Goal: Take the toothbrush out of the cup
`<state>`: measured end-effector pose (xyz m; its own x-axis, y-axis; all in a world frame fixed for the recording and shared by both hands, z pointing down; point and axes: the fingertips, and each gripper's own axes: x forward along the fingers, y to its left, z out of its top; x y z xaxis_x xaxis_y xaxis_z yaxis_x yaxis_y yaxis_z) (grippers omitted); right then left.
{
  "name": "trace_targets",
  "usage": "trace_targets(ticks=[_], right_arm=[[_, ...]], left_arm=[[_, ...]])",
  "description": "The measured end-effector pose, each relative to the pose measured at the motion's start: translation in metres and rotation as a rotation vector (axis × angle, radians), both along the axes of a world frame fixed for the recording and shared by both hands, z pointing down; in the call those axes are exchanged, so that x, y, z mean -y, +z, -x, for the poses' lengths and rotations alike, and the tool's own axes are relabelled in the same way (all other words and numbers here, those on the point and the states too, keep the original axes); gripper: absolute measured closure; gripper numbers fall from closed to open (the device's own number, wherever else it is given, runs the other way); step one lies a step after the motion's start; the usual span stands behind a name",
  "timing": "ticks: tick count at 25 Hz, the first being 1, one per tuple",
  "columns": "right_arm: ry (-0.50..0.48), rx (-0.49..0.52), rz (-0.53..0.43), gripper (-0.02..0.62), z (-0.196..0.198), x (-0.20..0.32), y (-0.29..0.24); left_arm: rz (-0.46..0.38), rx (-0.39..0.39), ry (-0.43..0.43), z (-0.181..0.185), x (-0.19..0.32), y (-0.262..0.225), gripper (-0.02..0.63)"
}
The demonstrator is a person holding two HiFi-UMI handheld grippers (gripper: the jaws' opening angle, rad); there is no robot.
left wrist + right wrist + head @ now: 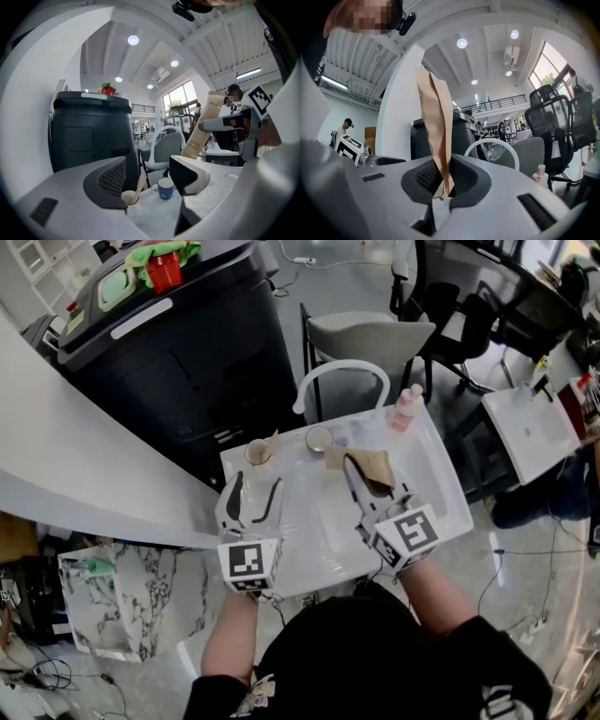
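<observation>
While the brown paper toothbrush packet (435, 126) stands upright, the right hand-held gripper (443, 185) has its jaws pinched nearly together on the packet's lower end, a firm grip! From the head view the packet (370, 468) hangs over the middle of the white surface (314, 517), well clear of both cups. The beige cup (259, 453) and the blue cup (320, 439) sit side by side at the far edge, apart from each other. Over on the left, the left hand-held gripper (152, 180) has its jaws wide apart with nothing gripped; the beige cup (130, 197) shows beyond the gap. Both bare forearms reach forward from the body, grippers pointing away about level, marker cubes facing up. A pink bottle (406, 409) stands at the far right corner.
</observation>
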<state>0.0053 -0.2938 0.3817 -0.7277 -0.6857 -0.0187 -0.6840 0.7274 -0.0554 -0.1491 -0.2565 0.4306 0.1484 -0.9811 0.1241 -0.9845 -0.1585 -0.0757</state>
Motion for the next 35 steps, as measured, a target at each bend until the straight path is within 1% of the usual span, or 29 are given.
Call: trace_targets(ticks=[2,5,12,20,23,25,32,35], right_arm=[[0.003,-0.001,0.018,0.569,0.001,0.005,0.006],[0.001,-0.002,0.045,0.569,0.004,0.013,0.014],[0.006,-0.024,0.09,0.569,0.006,0.028,0.034],[0.025,-0.05,0.133,0.569,0.001,0.043,0.052],[0.042,-0.057,0.143,0.569,-0.006,0.046,0.056],[0.054,-0.062,0.147,0.569,-0.012,0.047,0.058],[0.078,-0.081,0.164,0.569,-0.023,0.054,0.065],[0.078,-0.085,0.167,0.569,-0.024,0.057,0.066]], left_arm=[[0.023,0.018,-0.001,0.002,0.01,0.012,0.333],[0.081,0.037,-0.002,0.009,0.026,0.038,0.333],[0.157,0.04,-0.003,0.021,0.062,0.082,0.333],[0.251,0.142,0.012,0.029,0.107,0.133,0.333],[0.271,0.174,0.016,0.03,0.116,0.147,0.333],[0.28,0.181,0.013,0.03,0.12,0.154,0.333],[0.301,0.165,0.009,0.029,0.132,0.168,0.337],[0.301,0.166,0.01,0.028,0.136,0.17,0.351]])
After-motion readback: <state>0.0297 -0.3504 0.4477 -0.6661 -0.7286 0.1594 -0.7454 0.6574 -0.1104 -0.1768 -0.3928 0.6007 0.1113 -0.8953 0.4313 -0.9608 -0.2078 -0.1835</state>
